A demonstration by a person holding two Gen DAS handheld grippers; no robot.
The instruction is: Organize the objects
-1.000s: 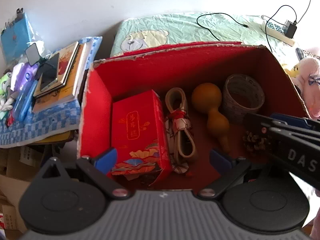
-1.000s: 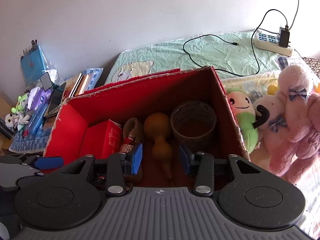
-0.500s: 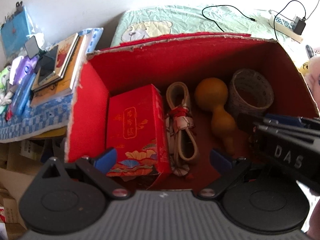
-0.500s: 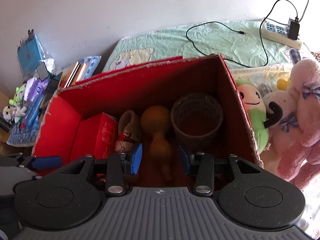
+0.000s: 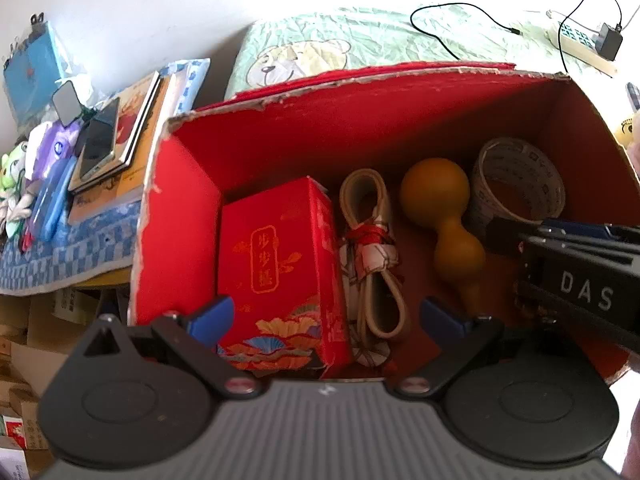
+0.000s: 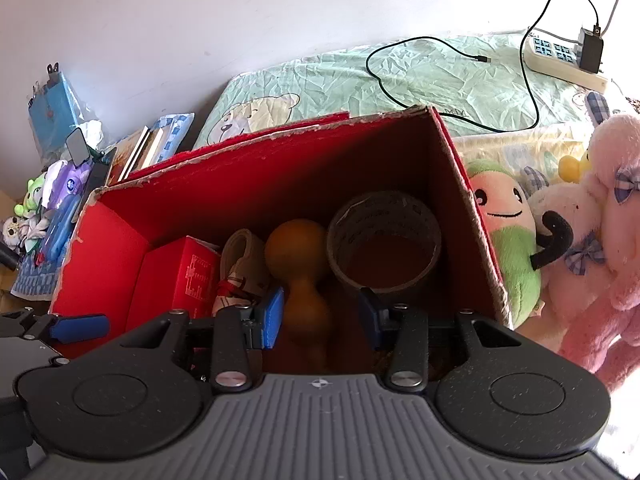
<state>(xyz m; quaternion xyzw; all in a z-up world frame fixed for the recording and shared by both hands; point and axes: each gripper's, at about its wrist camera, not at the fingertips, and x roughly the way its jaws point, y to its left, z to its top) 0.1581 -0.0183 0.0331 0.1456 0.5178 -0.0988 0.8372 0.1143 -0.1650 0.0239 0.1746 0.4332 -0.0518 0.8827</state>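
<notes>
now our right claw point(image 6: 320, 316) hangs open around the smooth, hard tan wooden gourd point(image 6: 298, 272) in the red cardboard box point(image 6: 256, 168); we'd pinch its narrow waist. left claw point(image 5: 324, 318) gapes empty.

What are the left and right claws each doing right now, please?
Left claw: open, holding nothing, above the red box.
Right claw: open, holding nothing, fingers either side of the gourd.

both grippers point(image 5: 324, 318) point(image 6: 320, 316) empty, jaws apart
</notes>
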